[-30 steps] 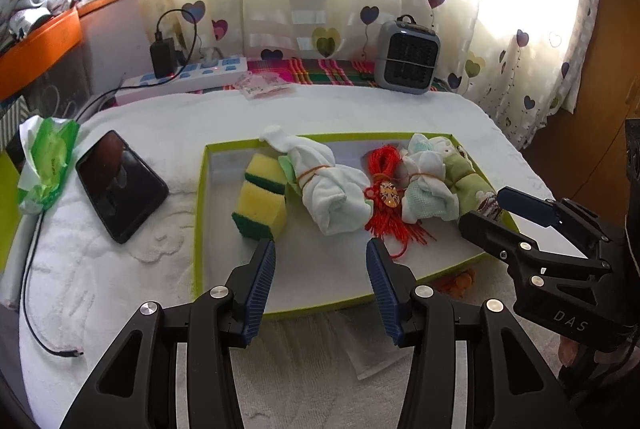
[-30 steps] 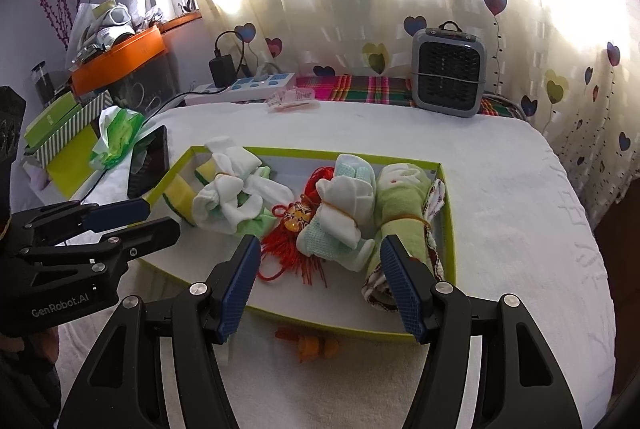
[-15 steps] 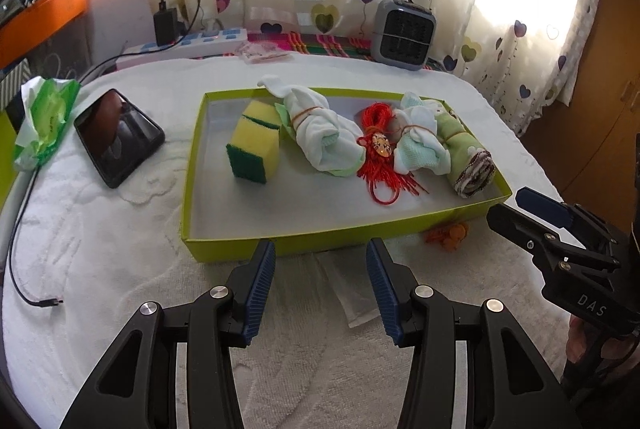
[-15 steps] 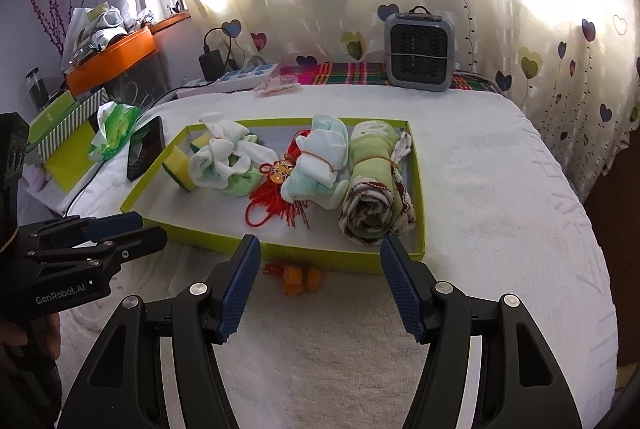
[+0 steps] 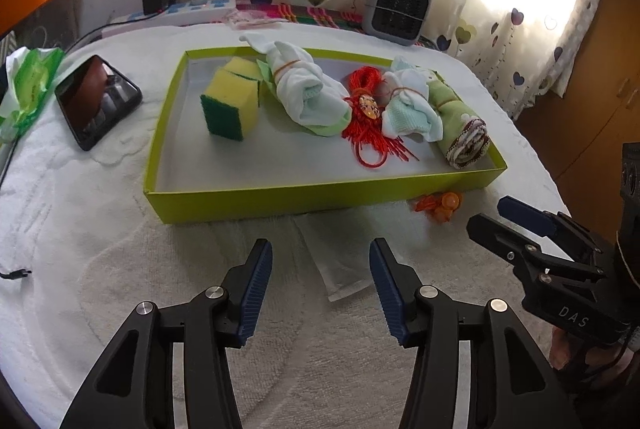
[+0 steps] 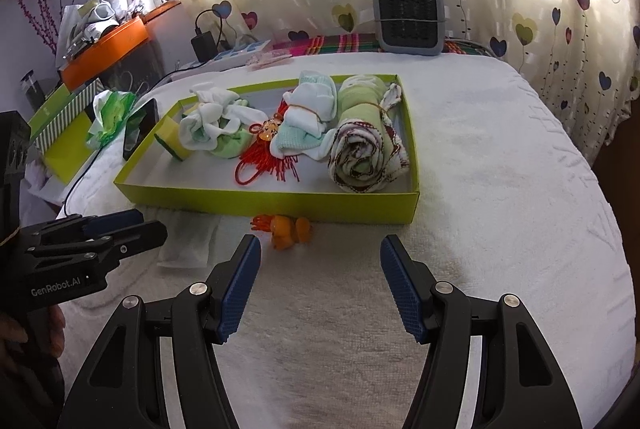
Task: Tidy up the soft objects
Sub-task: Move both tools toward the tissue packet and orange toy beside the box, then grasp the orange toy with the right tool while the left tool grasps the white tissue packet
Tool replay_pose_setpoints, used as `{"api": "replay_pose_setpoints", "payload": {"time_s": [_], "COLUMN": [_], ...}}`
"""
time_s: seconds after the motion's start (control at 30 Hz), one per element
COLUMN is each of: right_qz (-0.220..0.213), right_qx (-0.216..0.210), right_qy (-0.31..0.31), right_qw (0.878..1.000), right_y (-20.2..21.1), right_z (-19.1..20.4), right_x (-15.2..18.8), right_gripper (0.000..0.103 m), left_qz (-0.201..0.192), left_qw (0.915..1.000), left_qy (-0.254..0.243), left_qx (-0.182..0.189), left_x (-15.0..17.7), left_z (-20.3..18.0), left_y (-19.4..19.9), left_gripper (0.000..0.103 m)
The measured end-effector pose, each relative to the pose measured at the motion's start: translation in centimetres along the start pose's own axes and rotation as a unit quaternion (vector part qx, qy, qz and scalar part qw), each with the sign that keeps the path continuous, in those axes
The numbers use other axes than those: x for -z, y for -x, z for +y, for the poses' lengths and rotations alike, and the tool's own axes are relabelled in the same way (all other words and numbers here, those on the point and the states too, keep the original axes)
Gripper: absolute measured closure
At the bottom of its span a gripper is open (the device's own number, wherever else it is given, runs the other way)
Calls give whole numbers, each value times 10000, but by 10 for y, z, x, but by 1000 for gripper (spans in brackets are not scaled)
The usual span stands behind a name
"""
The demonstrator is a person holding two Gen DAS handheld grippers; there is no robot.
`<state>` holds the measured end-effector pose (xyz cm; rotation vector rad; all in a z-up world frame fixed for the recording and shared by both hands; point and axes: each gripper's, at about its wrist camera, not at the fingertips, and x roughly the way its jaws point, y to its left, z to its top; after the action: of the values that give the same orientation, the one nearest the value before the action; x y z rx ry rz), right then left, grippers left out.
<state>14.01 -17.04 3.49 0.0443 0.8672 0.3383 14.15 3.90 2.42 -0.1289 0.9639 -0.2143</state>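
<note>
The shallow lime-green cardboard tray (image 5: 320, 195) sits on a counter covered by a white, nubbly towel (image 6: 500, 165). In it, from one end: a yellow sponge block (image 5: 231, 101) with a dark green scouring face, a white sock bundle (image 5: 308, 95) bound by a rubber band, a red tasselled cord charm (image 5: 366, 117), a pale mint sock bundle (image 5: 412, 109), and a rolled green towel (image 6: 366, 145) with a patterned border.

Just outside the tray's near wall lie a small orange plastic piece (image 6: 286, 229), its shape hard to read, and a flat translucent sachet (image 5: 340, 265), partly under the tray.

The left gripper (image 5: 320, 285), whose fingers have just been opening, is released above the sachet. The right gripper (image 6: 320, 283) is released too, empty, near the orange piece.
</note>
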Motion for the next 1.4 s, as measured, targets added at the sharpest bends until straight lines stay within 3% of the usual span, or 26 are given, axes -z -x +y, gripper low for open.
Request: {"api": "replay_pose_setpoints", "payload": {"time_s": [0.17, 0.8, 0.97, 1.4], "right_qz": [144, 171, 156, 156], "right_qx": [1, 101, 87, 45], "right_qy": [129, 135, 85, 83], "right_qw": [9998, 9997, 9998, 9998], "right_y": [-11, -26, -27, -28], "right_z": [7, 14, 13, 15], "right_x": [0, -6, -6, -6], "right_gripper": [40, 40, 40, 73], "left_qz": [132, 52, 14, -35], "left_qw": [9999, 10000, 9999, 9998], "left_qy": [16, -2, -39, 107], "left_qx": [57, 46, -115, -161], "left_x": [3, 2, 4, 4], "left_z": [-4, -6, -7, 1], "left_y": [-9, -14, -13, -10], "left_gripper": [53, 51, 61, 80]}}
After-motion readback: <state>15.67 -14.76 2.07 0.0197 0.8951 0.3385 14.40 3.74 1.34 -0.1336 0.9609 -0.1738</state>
